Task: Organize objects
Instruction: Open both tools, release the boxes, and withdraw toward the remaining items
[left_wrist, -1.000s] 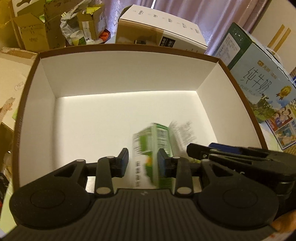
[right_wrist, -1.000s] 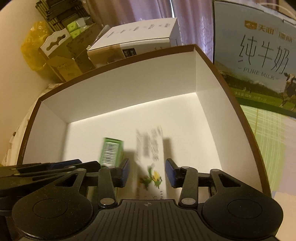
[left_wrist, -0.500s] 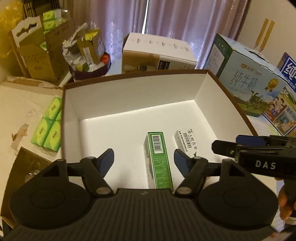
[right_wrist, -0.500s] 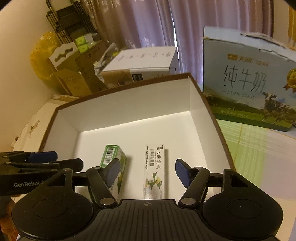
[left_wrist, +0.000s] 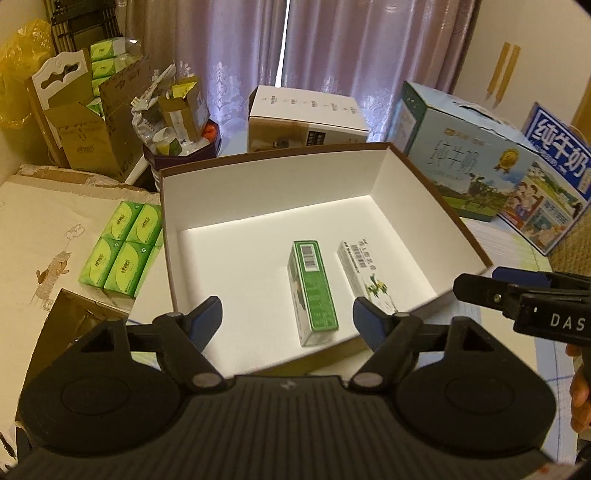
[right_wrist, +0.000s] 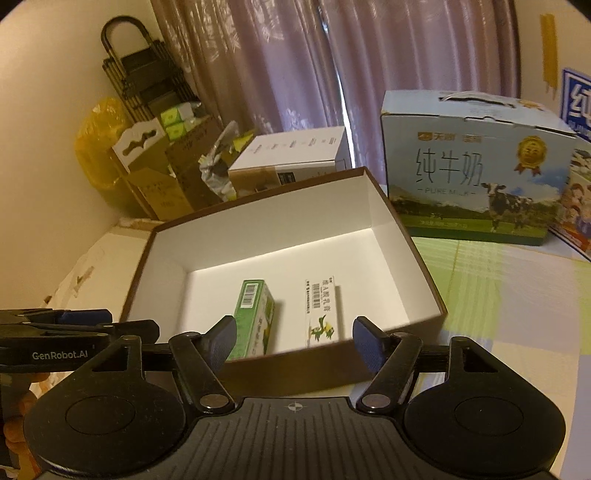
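Observation:
A brown box with a white inside (left_wrist: 436, 192) (right_wrist: 413, 240) holds two small cartons lying flat side by side. The green carton (left_wrist: 314, 288) (right_wrist: 255, 317) lies on the left, the white carton (left_wrist: 365, 277) (right_wrist: 321, 314) on the right. My left gripper (left_wrist: 288, 317) hangs above the box's near edge, its jaws still opening and nothing between them. My right gripper (right_wrist: 293, 338) is raised over the near wall, jaws also opening and empty. Each gripper shows at the edge of the other's view.
A pack of green tissue packets (left_wrist: 122, 247) lies left of the box. Two milk cases (left_wrist: 476, 173) (right_wrist: 469, 166) stand at the right, a white box (left_wrist: 306, 118) behind. Cardboard boxes and clutter (left_wrist: 110, 122) fill the back left. A hand (left_wrist: 580, 398) shows at the right edge.
Both grippers let go of their cartons, opened and pulled back and up out of the box. The green and white cartons now lie flat on the box floor.

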